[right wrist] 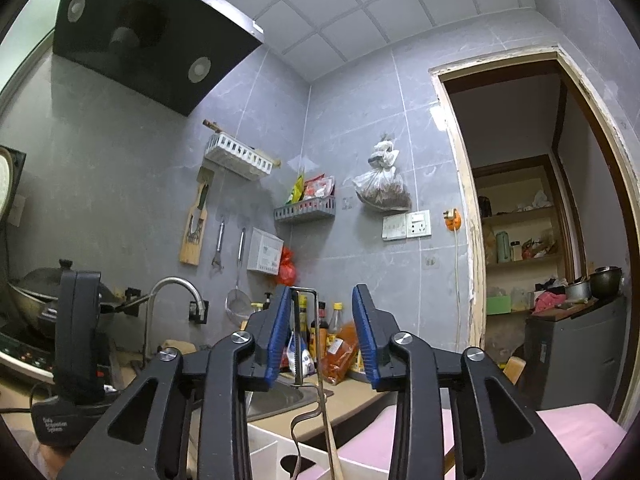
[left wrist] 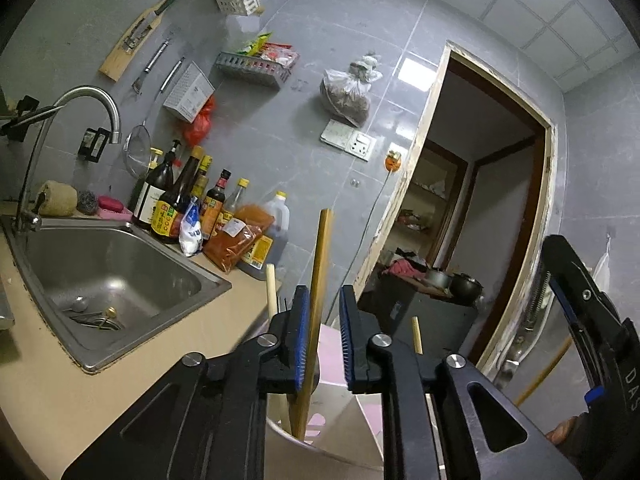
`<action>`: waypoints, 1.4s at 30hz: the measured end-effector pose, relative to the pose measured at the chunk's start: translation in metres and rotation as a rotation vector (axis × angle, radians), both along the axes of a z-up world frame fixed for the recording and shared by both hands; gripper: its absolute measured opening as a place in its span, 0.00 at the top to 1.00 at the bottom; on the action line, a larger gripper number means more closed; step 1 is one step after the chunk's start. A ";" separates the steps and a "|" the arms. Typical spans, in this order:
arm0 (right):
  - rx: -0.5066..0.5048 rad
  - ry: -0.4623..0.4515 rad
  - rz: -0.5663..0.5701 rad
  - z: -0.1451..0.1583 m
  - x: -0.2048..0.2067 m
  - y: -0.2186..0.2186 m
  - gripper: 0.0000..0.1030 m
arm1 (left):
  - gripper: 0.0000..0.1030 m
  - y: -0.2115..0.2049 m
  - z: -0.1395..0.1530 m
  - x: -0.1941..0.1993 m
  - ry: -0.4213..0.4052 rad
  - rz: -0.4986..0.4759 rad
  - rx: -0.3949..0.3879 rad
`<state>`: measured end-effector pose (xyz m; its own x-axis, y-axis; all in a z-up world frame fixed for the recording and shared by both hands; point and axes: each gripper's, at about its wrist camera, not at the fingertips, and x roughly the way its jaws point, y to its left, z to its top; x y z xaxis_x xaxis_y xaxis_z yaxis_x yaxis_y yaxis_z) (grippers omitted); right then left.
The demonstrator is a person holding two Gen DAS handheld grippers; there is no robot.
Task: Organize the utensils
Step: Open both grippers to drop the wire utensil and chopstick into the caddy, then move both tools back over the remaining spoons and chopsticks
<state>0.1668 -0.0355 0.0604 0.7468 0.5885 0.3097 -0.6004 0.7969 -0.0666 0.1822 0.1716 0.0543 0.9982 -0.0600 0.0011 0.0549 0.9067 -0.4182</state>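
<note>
Dropping utensils into the white holder (left wrist: 344,420) at the counter (left wrist: 120,392) edge: left gripper (left wrist: 324,338) stands released around an upright chopstick (left wrist: 318,300), right gripper (right wrist: 320,334) released around a wire-handled utensil (right wrist: 304,344) (both apparently let go). Next, back each gripper clear without tipping anything.
</note>
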 end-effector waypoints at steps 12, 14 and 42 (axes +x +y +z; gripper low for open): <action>0.023 0.066 -0.074 0.014 0.005 -0.014 0.47 | 0.73 -0.002 0.005 -0.001 0.012 -0.010 0.001; 0.027 0.082 -0.078 0.016 0.007 -0.016 0.40 | 0.72 -0.003 0.005 0.000 0.016 -0.012 0.005; -0.026 0.138 -0.193 0.038 -0.046 -0.104 0.00 | 0.20 -0.065 0.049 -0.048 0.032 -0.059 0.199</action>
